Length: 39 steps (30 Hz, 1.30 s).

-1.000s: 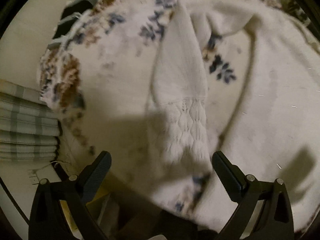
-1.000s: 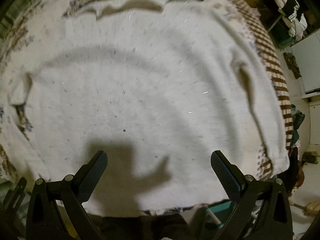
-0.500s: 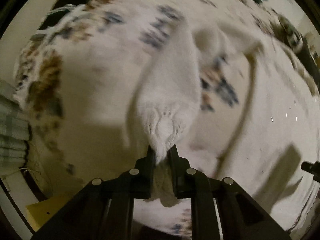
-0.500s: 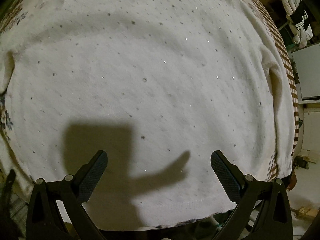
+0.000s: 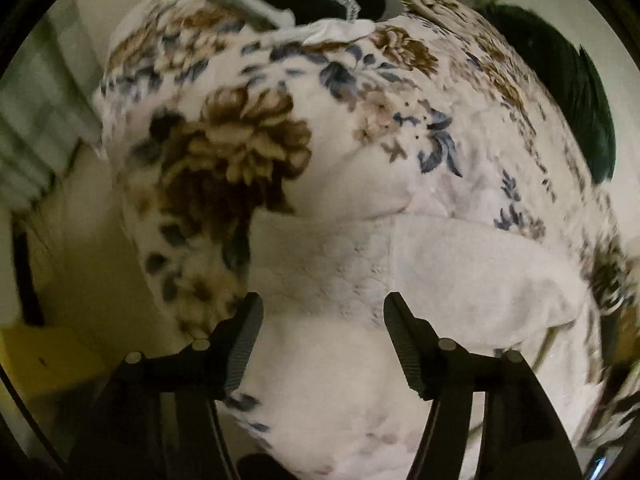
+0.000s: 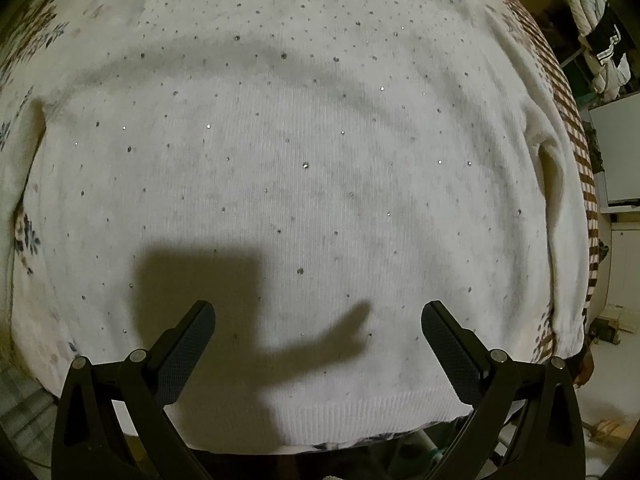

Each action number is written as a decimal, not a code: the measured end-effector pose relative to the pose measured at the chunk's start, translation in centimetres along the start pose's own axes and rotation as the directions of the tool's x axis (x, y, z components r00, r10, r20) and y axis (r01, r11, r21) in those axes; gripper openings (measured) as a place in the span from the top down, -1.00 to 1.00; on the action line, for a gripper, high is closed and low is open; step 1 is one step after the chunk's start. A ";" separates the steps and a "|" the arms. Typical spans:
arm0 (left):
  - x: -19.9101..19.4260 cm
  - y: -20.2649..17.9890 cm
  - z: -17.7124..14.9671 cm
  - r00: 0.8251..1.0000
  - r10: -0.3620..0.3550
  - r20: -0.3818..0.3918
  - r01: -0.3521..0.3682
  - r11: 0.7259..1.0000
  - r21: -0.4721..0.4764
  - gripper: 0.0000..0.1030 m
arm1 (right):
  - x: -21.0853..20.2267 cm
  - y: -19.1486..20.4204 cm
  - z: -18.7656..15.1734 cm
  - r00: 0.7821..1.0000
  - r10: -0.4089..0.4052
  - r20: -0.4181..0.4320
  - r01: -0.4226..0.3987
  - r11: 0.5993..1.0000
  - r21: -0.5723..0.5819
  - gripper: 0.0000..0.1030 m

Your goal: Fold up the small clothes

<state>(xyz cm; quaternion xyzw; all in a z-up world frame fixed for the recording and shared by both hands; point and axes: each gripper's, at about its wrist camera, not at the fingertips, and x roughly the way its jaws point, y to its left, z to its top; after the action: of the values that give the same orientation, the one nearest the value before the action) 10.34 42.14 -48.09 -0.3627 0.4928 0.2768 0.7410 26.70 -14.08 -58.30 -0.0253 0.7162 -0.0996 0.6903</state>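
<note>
1. The white sweater (image 6: 304,168) lies spread flat on a floral blanket (image 5: 248,152). It fills most of the right wrist view, with its ribbed hem nearest the camera and its neckline at the far edge.
2. Small shiny studs are scattered all over the knit.
3. The right gripper (image 6: 318,320) hovers above the lower part of the sweater with its jaws spread wide and nothing between them. Its shadow falls on the cloth just ahead.
4. The left gripper (image 5: 323,312) is also parted and holds nothing. A white knitted piece, apparently a sleeve (image 5: 460,272), lies folded across the blanket just beyond its fingertips.
5. The blanket shows brown flowers and blue leaves. Along its right side in the right wrist view runs a brown-and-white striped border (image 6: 576,152).
6. A dark garment (image 6: 612,46) with white markings hangs at the upper right of the right wrist view. The markings look like lettering but are too small to read.
7. No brand or label can be read on the sweater.
</note>
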 end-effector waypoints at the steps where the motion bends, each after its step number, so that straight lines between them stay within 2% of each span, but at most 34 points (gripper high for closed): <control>1: 0.6 0.0 -0.5 1.000 -0.002 -0.013 0.002 1.000 -0.011 -0.19 | 0.0 0.0 0.1 0.998 0.058 0.018 -0.058 0.998 -0.025 -1.00; 4: 3.9 0.4 -0.1 0.999 0.027 -0.022 -0.028 0.999 -0.041 -0.19 | -0.2 0.1 0.4 0.998 0.056 0.022 -0.056 0.998 -0.027 -1.00; 7: 7.2 1.4 0.7 0.998 0.039 -0.044 -0.044 0.991 -0.130 -0.18 | -0.3 0.4 0.7 0.998 0.061 0.021 -0.061 0.998 -0.020 -1.00; 9: 7.6 1.2 1.1 0.998 0.056 0.005 -0.055 0.987 -0.150 -0.17 | -0.2 0.6 1.1 0.998 0.061 0.022 -0.061 0.998 -0.011 -1.00; 11: 7.0 -0.5 1.1 0.989 0.131 0.071 -0.127 0.990 -0.056 0.79 | 0.0 0.5 1.4 0.998 0.066 0.015 -0.066 0.998 0.010 -1.00; 15: 5.6 -0.7 2.0 0.976 0.175 0.128 -0.175 0.984 -0.014 0.85 | 0.2 0.4 2.1 0.998 0.066 0.009 -0.066 0.997 0.049 -1.00; 17: 5.4 0.5 3.1 0.973 0.193 0.124 -0.191 0.981 -0.033 0.85 | 0.3 0.2 2.4 0.998 0.070 0.010 -0.070 0.995 0.070 -1.00; 19: 5.3 0.9 4.2 0.978 0.182 0.105 -0.180 0.983 -0.029 0.84 | 0.2 -0.1 2.9 0.997 0.079 0.014 -0.080 0.992 0.095 -1.00; 22: 3.6 -1.8 4.3 0.972 0.209 0.107 -0.218 0.973 0.074 0.80 | -0.8 -0.8 4.0 0.993 0.112 0.047 -0.118 0.984 0.134 -1.00; 23: 2.6 -3.4 3.8 0.964 0.237 0.123 -0.253 0.958 0.135 0.80 | -1.3 -0.9 4.4 0.991 0.120 0.063 -0.128 0.981 0.143 -1.00; 25: 0.9 -6.3 2.8 0.955 0.249 0.162 -0.281 0.934 0.222 0.80 | -2.7 -1.7 5.2 0.984 0.146 0.102 -0.162 0.973 0.167 -1.00; 27: -0.7 -9.7 1.1 0.947 0.254 0.197 -0.305 0.903 0.302 0.50 | -4.0 -2.6 5.7 0.977 0.171 0.128 -0.194 0.962 0.192 -1.00; 29: -1.5 -13.2 0.0 0.951 0.239 0.195 -0.297 0.881 0.368 -0.57 | -4.7 -3.8 5.9 0.969 0.193 0.154 -0.223 0.952 0.211 -1.00; 30: -1.8 -15.3 -0.7 0.961 0.203 0.187 -0.263 0.877 0.402 -0.63 | -4.9 -4.7 6.2 0.964 0.206 0.166 -0.240 0.946 0.219 -1.00; 33: -2.6 -22.1 -4.1 0.987 0.083 0.136 -0.141 0.851 0.506 -0.63 | -5.1 -6.7 8.6 0.951 0.235 0.204 -0.279 0.932 0.229 -1.00; 35: -2.3 -26.3 -6.1 0.993 0.053 0.106 -0.103 0.824 0.558 -0.63 | -4.4 -8.9 10.1 0.947 0.229 0.224 -0.280 0.932 0.231 -1.00; 37: -1.8 -30.4 -8.4 0.999 -0.010 0.031 -0.010 0.798 0.603 -0.63 | -4.1 -11.4 11.4 0.943 0.242 0.231 -0.298 0.921 0.251 -1.00; 39: -1.2 -33.3 -10.3 1.000 -0.022 0.004 0.014 0.766 0.643 -0.63 | -3.8 -14.0 12.1 0.935 0.255 0.247 -0.319 0.910 0.266 -1.00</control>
<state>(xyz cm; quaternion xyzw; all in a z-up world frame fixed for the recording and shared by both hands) 29.99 14.33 -40.70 -0.0906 0.5499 0.0865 0.8258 37.49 -28.46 -52.39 0.1764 0.6127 -0.1015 0.7636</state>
